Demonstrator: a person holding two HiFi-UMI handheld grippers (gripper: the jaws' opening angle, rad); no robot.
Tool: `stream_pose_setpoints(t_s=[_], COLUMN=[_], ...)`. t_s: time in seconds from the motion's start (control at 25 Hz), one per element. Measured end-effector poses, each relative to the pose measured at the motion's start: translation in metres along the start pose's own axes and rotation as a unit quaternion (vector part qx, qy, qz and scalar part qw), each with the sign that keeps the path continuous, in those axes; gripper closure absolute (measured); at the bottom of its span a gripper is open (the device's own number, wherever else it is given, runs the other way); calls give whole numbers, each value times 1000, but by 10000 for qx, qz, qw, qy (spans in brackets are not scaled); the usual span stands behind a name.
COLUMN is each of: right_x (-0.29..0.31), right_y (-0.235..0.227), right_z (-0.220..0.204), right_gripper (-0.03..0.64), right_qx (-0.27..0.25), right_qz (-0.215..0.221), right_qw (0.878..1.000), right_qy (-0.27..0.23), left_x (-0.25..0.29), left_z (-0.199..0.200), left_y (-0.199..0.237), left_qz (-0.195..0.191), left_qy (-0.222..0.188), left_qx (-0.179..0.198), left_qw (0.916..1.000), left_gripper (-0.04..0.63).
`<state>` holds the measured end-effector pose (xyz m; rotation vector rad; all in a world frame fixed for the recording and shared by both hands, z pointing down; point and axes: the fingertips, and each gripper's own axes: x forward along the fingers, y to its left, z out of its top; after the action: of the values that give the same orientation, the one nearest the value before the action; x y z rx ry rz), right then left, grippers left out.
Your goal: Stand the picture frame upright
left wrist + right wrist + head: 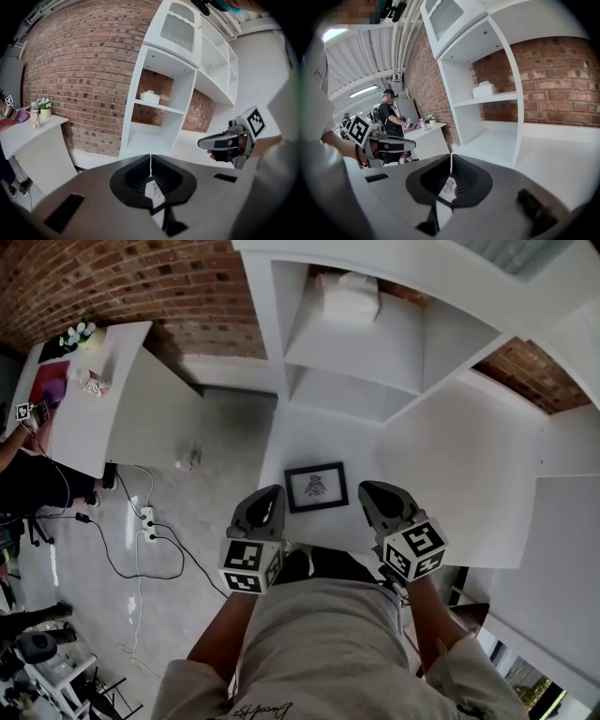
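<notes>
A black picture frame [316, 486] with a small dark print on white lies flat on the white ledge [469, 474] just ahead of me. My left gripper [274, 493] hovers by the frame's left edge and my right gripper [371, 489] by its right edge; neither touches it. Both are shut with nothing held. In the left gripper view the jaws meet in a thin line [150, 165] and the frame's print [156, 191] shows below them. The right gripper view shows the same: closed jaws [451, 162] above the print [449, 186].
Open white shelves [352, 390] rise behind the frame, with a white box [349, 296] on an upper shelf. A white desk [94, 399] with flowers stands at the left by a brick wall. Cables and a power strip [147, 521] lie on the floor. A person [392, 117] stands by the desk.
</notes>
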<state>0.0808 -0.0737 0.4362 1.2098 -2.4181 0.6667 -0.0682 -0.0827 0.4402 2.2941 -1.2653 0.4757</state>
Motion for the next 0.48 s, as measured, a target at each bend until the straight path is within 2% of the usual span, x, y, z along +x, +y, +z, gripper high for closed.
stream_pose_setpoints(t_s=[0.48], right_x=[37], right_y=[-19], right_z=[-39], right_gripper=[588], right_qx=[-6], right_qz=[134], right_qw=[9981], right_qy=[599], left_x=[27], left_z=[-46], left_y=[15], left_qz=[228], left_qy=[451], left_qx=[-263], left_qw=[9984], left_gripper=[577])
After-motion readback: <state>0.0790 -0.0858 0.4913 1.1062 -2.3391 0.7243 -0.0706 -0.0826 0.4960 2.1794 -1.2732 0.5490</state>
